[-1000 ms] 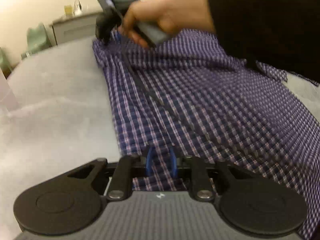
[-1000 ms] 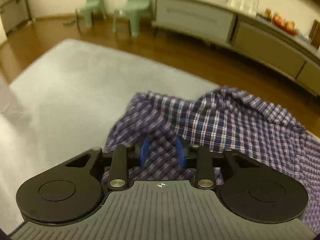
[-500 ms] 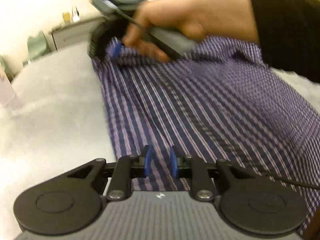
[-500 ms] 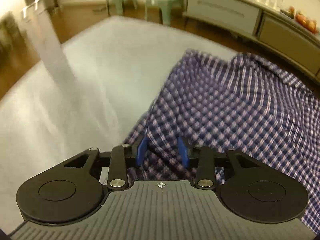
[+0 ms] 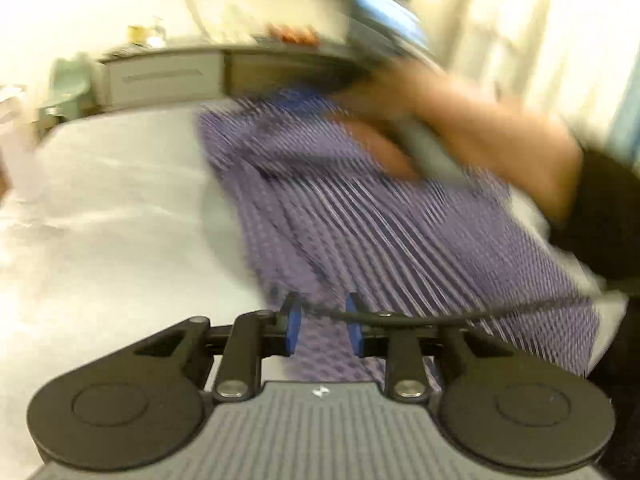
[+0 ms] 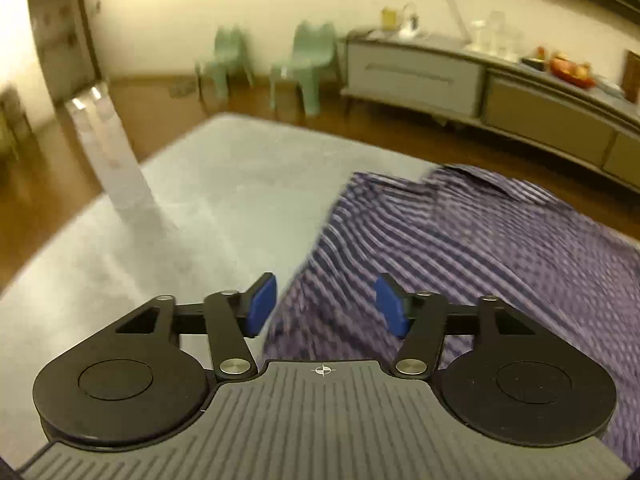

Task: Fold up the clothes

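Right claw (image 6: 322,306): blue pads well apart, nothing pinched; plaid shirt (image 6: 480,256) lies under and beyond the gap. Half a second ago the pads stood closer on a fold of cloth, a second ago closed on it, so a release of the near left edge has just taken place.

Left claw (image 5: 323,322): pads part-way apart with shirt cloth between them; contact not readable through the motion blur, so grip cannot be told. Gap slightly wider than a second ago. Black cable (image 5: 440,316) crosses just beyond the pads.

Shirt spread on the grey table (image 6: 208,200), filling the right side, left edge running from near to far, collar end (image 6: 492,182) at the far side. Person's hand (image 5: 472,136) on the right gripper handle, above the far end of the shirt, heavily blurred, hence moving fast.

Judgement: one laying-down or smoothing stroke appears finished, cloth let go to settle flat. Number of folds already made not readable.

Beyond: sideboard (image 6: 460,76) and two green chairs (image 6: 308,60) by the far wall.
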`<action>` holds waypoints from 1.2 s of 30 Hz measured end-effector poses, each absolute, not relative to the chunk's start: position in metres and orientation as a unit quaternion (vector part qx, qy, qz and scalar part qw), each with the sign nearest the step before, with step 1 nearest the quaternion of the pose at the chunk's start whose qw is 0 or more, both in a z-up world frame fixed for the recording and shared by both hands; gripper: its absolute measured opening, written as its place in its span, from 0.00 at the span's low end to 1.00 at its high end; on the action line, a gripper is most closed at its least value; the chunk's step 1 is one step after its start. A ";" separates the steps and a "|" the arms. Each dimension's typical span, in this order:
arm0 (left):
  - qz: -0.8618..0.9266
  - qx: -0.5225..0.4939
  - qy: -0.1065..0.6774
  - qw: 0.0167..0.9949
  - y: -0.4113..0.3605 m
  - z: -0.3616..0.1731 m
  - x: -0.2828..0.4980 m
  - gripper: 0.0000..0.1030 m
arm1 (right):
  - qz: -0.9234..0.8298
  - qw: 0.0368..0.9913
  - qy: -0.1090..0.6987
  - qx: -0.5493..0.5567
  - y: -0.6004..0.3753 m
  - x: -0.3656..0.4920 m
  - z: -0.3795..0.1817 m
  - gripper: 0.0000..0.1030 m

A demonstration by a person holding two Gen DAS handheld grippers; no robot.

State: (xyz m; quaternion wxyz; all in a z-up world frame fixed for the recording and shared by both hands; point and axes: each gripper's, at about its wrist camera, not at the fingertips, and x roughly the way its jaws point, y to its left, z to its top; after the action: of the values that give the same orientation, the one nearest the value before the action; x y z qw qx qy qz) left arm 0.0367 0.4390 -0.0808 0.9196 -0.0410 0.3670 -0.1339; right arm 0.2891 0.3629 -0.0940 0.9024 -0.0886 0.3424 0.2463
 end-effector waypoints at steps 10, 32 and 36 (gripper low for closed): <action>-0.229 -0.002 0.304 0.925 0.447 -0.073 0.046 0.68 | 0.230 0.932 0.266 -0.091 0.282 0.168 -0.056 0.64; -0.119 -0.259 0.412 0.866 0.514 -0.199 0.314 0.01 | 0.316 0.857 0.293 -0.281 0.410 0.007 -0.153 0.00; -0.100 -0.240 0.414 0.872 0.511 -0.190 0.314 0.01 | 0.326 0.855 0.301 -0.268 0.408 0.001 -0.150 0.00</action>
State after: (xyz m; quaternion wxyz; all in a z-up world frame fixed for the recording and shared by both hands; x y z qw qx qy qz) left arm 0.3141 0.5109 -0.1904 0.8722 -0.2398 0.4144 -0.0999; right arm 0.0008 0.4082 -0.1503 0.8554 -0.2679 0.3010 0.3256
